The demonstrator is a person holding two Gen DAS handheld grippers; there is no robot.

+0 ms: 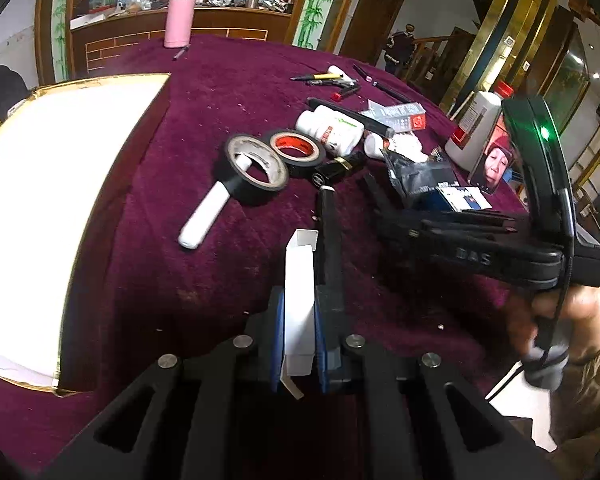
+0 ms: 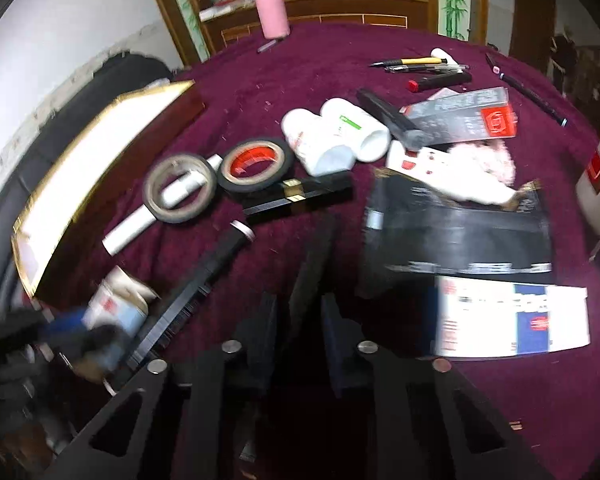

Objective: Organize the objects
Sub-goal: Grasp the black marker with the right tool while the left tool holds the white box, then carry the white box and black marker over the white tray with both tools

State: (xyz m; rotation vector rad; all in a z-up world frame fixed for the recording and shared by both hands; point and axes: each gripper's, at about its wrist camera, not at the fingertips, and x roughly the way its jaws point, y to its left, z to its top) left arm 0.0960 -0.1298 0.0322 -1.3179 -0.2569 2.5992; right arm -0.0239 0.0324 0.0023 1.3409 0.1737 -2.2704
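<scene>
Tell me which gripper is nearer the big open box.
Left. The left gripper, shut on a small white carton, sits just beside the box; the right gripper is farther, by the clutter.

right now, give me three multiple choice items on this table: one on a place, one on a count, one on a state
1. Where does the white tube lie?
A. through a black tape roll
B. inside the open box
C. beside the pink bottle

2. How many tape rolls are on the cloth?
A. one
B. two
C. four

3. What is the left gripper doing?
A. open, holding nothing
B. shut on a small white carton
C. shut on a pen

Answers:
1 A, the tube passes through the grey-cored tape roll.
2 B, that roll and a red-cored tape roll.
3 B, the small white carton sits between its fingers.
</scene>
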